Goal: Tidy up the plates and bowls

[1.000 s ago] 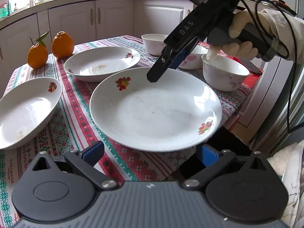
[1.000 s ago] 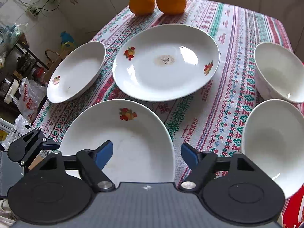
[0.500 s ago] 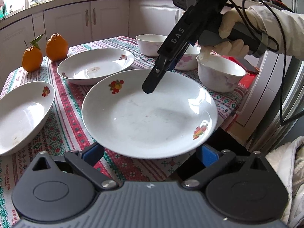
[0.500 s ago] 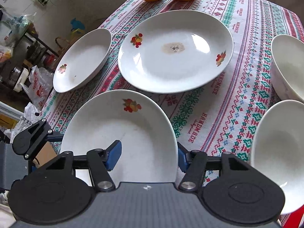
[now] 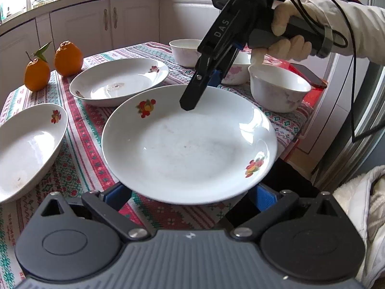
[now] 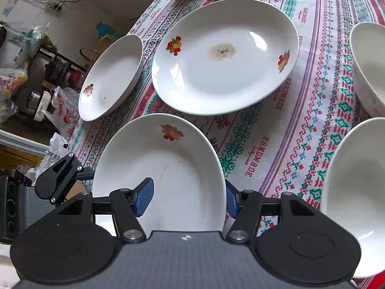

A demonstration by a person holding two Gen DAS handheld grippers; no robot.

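The near fruit-print plate (image 6: 166, 168) is straddled at its rim by the right gripper (image 6: 189, 196) — not clearly clamped; the left gripper (image 5: 190, 196) is held wide below it.

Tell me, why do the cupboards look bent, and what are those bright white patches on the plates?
Left wrist view: the fisheye lens bows the cupboards; window light glares on the near plate. Right wrist view: a bright glint on the stained plate, and the tablecloth stripes curve toward the edges.
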